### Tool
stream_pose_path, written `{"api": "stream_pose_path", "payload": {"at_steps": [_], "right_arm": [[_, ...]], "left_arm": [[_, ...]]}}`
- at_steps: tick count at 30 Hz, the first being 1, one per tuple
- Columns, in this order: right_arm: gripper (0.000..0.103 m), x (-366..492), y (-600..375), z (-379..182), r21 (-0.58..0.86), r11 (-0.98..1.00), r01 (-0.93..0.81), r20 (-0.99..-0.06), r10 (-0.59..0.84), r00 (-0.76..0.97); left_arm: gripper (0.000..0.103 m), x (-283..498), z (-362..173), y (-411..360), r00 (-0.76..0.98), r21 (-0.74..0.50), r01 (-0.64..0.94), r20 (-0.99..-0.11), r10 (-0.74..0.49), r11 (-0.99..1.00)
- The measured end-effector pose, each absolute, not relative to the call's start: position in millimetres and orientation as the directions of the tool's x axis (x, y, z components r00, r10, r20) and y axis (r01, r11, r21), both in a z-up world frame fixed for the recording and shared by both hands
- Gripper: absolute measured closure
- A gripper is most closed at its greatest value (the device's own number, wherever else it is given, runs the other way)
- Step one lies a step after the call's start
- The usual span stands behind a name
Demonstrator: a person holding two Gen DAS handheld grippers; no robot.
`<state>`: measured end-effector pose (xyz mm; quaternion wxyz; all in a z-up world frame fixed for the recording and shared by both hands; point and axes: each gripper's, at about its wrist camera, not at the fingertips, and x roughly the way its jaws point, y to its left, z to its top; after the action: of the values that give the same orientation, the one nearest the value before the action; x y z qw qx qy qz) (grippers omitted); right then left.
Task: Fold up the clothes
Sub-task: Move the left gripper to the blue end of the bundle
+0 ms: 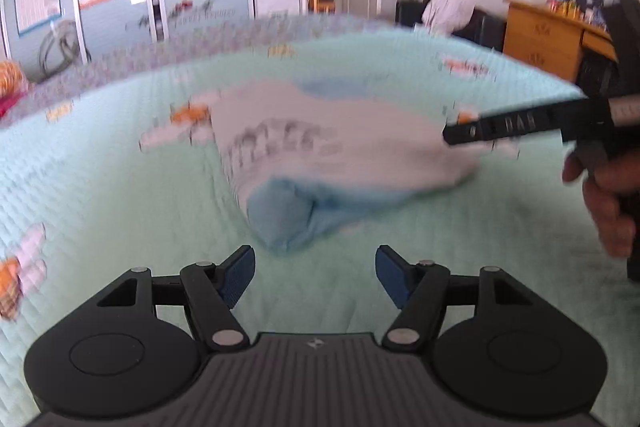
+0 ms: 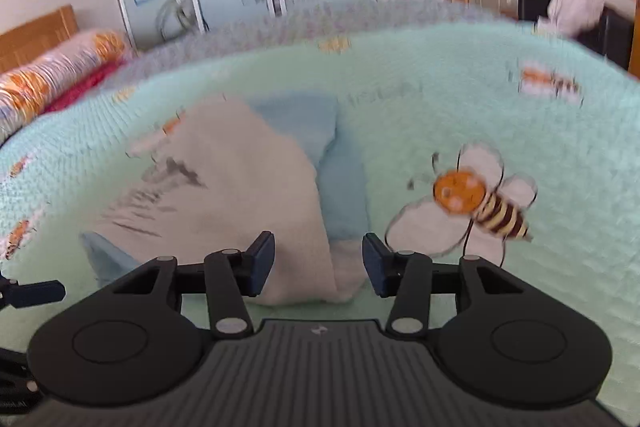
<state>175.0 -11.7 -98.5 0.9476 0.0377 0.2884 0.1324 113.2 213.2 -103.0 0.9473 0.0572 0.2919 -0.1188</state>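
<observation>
Both jaws spread wide, nothing between them. Left gripper [image 1: 315,273] low centre of the left view, blue pads [image 1: 239,277] apart, over bare quilt [image 1: 100,167] just below the shirt's [image 1: 320,147] near tip. Right gripper [image 2: 319,263] low centre of the right view, pads [image 2: 262,263] parted on either side of the shirt's [image 2: 240,187] near corner; whether touching the cloth, cannot tell. Also seen at right edge of the left view, one black finger [image 1: 508,125] reaching in over the shirt's right corner, a hand [image 1: 608,203] on its handle below.

Shirt: white with grey print and light blue sleeves, lying crumpled and partly doubled over on the mint quilt, mid-frame in both views. Blue sleeve end [image 1: 280,211] pointing toward the left gripper. In the right view, blue strip [image 2: 340,187] running along the white panel's right side.

Bee print [image 2: 476,203] on the quilt right of the shirt, close to the right pad. Striped bolster [image 2: 52,75] at upper left of the right view. Wooden cabinet [image 1: 548,39] upper right of the left view. Heavy blur on both.
</observation>
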Motion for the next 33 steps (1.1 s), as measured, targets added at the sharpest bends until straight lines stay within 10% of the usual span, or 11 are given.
{"api": "stream_pose_path", "payload": {"at_steps": [11, 16, 25, 30, 32, 33], "right_arm": [[0.055, 197.4, -33.6, -115.4, 0.261, 0.945, -0.198, -0.58, 0.318, 0.75], [0.044, 198.3, -47.9, -97.0, 0.303, 0.926, -0.224, -0.505, 0.355, 0.786], [0.038, 210.9, -109.0, -158.1, 0.796, 0.604, 0.031, -0.444, 0.549, 0.708], [0.025, 236.6, -88.8, -159.0, 0.835, 0.55, 0.024, -0.415, 0.6, 0.684], [0.026, 251.3, -76.7, -160.1, 0.834, 0.551, 0.03, -0.423, 0.604, 0.676], [0.039, 253.8, -71.8, -161.3, 0.838, 0.545, 0.037, -0.428, 0.612, 0.665]], "left_arm": [[0.033, 133.8, -114.7, 189.7, 0.768, 0.114, 0.338, -0.608, -0.203, 0.934], [0.033, 136.4, -114.6, 214.3, 0.771, -0.036, 0.251, -0.596, -0.222, 0.967], [0.032, 188.8, -132.8, 274.4, 0.66, -0.537, 0.017, -0.628, -0.413, 0.844], [0.015, 218.5, -139.9, 272.2, 0.659, -0.667, -0.061, -0.586, -0.472, 0.742], [0.031, 226.4, -140.7, 271.3, 0.655, -0.687, -0.09, -0.586, -0.477, 0.721], [0.063, 228.9, -140.8, 270.1, 0.649, -0.681, -0.102, -0.598, -0.47, 0.726]]}}
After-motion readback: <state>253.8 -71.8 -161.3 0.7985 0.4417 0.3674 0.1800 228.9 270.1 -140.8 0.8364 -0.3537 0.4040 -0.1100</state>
